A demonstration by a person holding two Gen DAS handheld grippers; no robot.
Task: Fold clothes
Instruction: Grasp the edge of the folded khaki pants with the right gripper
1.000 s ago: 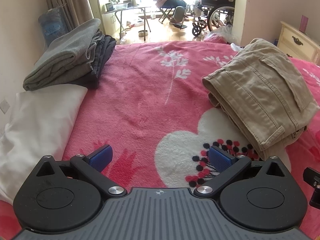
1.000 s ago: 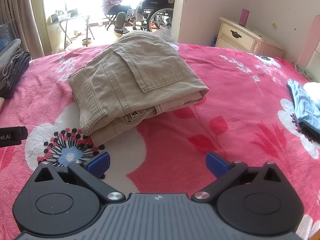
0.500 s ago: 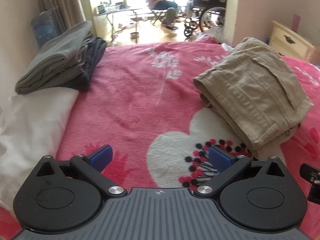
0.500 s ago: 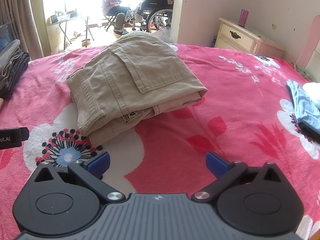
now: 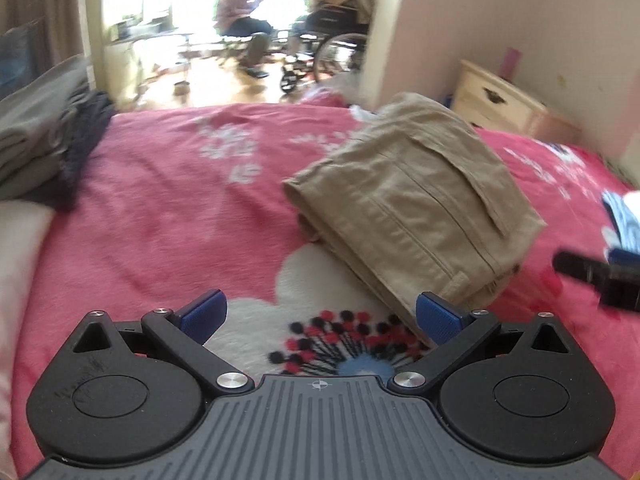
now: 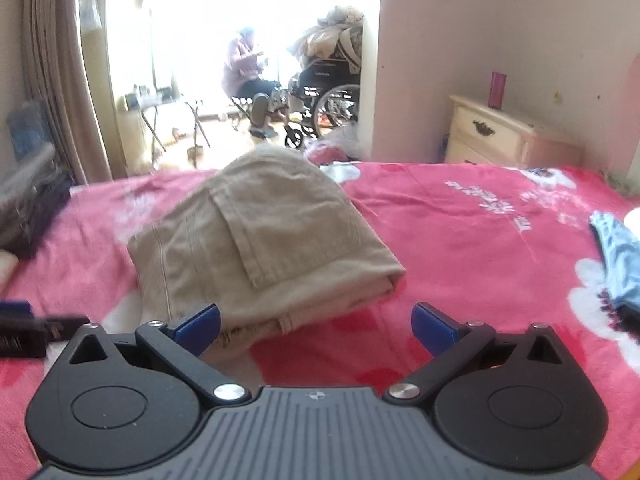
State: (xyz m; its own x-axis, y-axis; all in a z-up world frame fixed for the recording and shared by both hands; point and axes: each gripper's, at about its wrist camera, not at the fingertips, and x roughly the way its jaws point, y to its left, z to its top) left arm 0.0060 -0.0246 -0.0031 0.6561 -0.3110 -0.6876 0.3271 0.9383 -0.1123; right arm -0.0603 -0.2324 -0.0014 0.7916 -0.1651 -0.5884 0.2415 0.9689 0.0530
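We hover both grippers, left (image 5: 318, 316) and right (image 6: 316, 322), jaws wide and empty, near the folded khaki trousers (image 6: 260, 240). They lie squared on the pink blanket (image 5: 168, 200), apparently ready for stacking.

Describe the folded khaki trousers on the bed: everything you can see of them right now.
The khaki trousers are a tan, sturdy cotton-looking pair, folded into a thick squarish bundle with several layers showing at the near edge. A flapped pocket and stitched seams face up. They lie flat on the pink floral blanket, partly over a white flower print. Nothing grips them: the left gripper and the right gripper are both open just short of the near edge. Both views are motion-blurred.
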